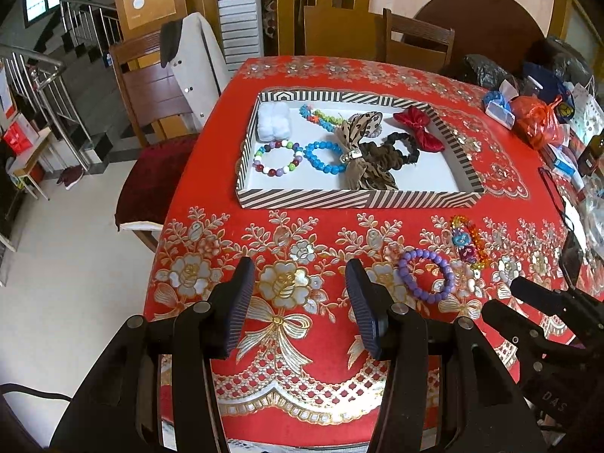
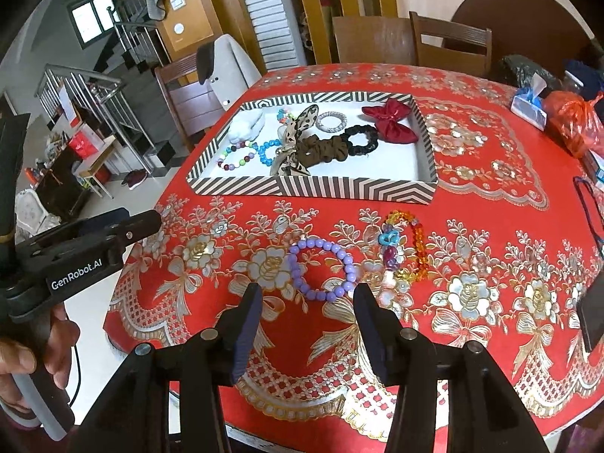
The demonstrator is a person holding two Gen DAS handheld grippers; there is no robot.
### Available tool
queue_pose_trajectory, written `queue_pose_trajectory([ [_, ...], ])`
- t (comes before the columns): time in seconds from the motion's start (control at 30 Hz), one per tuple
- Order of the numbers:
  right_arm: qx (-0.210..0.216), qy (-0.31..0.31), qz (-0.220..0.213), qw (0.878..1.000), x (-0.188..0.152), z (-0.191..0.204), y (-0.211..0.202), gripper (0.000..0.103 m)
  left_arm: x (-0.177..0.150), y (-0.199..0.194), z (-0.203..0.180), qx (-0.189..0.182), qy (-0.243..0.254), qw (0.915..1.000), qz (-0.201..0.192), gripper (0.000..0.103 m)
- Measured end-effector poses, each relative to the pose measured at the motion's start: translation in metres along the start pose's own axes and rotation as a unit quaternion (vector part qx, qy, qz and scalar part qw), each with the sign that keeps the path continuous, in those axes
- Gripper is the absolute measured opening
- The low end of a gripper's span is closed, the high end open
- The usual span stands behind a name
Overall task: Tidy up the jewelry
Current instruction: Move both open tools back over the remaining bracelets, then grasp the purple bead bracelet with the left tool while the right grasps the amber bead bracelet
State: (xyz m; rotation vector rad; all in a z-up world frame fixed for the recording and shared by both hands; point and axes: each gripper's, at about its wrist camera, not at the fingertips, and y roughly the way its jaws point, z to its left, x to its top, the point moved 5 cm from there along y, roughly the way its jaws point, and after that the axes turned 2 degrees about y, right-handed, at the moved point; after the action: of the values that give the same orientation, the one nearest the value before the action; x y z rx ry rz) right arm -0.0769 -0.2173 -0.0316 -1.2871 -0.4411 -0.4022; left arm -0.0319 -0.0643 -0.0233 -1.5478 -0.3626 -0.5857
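Observation:
A purple bead bracelet [image 1: 403, 268] [image 2: 295, 264] lies on the red flowered tablecloth. A multicoloured bead bracelet [image 1: 468, 241] [image 2: 390, 239] lies just right of it. Behind both stands a striped tray [image 1: 302, 199] [image 2: 339, 188] holding bead bracelets, scrunchies, a leopard bow and a red bow [image 2: 390, 117]. My left gripper [image 1: 300, 264] hovers open over the cloth, left of the purple bracelet, with nothing between its fingers. My right gripper [image 2: 308, 288] is open just in front of the purple bracelet; its jaws hold nothing.
Plastic bags and small boxes [image 1: 536, 120] crowd the table's right side, and a dark flat object [image 2: 592, 313] lies at its right edge. Wooden chairs [image 1: 151, 87] stand at the left and back. A hand [image 2: 22, 358] grips the left tool's handle.

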Motion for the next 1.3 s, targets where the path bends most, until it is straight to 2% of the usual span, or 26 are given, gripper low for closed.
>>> queue_pose_trajectory([
  [0.5, -0.004, 0.006, 0.01, 1.0, -0.003, -0.011, 0.004, 0.048, -0.003, 0.009, -0.01, -0.005, 0.01, 0.9998, 0.015, 0.049],
  [0.57, -0.005, 0.008, 0.012, 1.0, -0.005, -0.015, 0.003, 0.051, -0.003, 0.012, -0.011, -0.006, 0.01, 0.9997, 0.019, 0.049],
  [0.63, -0.009, 0.012, 0.014, 1.0, -0.009, -0.022, 0.002, 0.056, -0.004, 0.016, -0.012, -0.012, 0.008, 0.9995, 0.027, 0.049],
  [0.97, -0.033, 0.072, 0.021, 0.997, -0.024, -0.077, 0.003, 0.056, -0.009, 0.038, -0.03, -0.054, 0.002, 0.996, 0.071, 0.049],
  [1.2, -0.043, 0.063, 0.017, 0.997, -0.005, -0.092, 0.022, 0.056, -0.011, 0.06, -0.054, -0.078, 0.017, 0.9916, 0.102, 0.052],
  [1.3, -0.056, 0.049, 0.018, 0.997, 0.009, -0.098, 0.036, 0.049, -0.008, 0.072, -0.062, -0.085, 0.018, 0.9896, 0.115, 0.052],
])
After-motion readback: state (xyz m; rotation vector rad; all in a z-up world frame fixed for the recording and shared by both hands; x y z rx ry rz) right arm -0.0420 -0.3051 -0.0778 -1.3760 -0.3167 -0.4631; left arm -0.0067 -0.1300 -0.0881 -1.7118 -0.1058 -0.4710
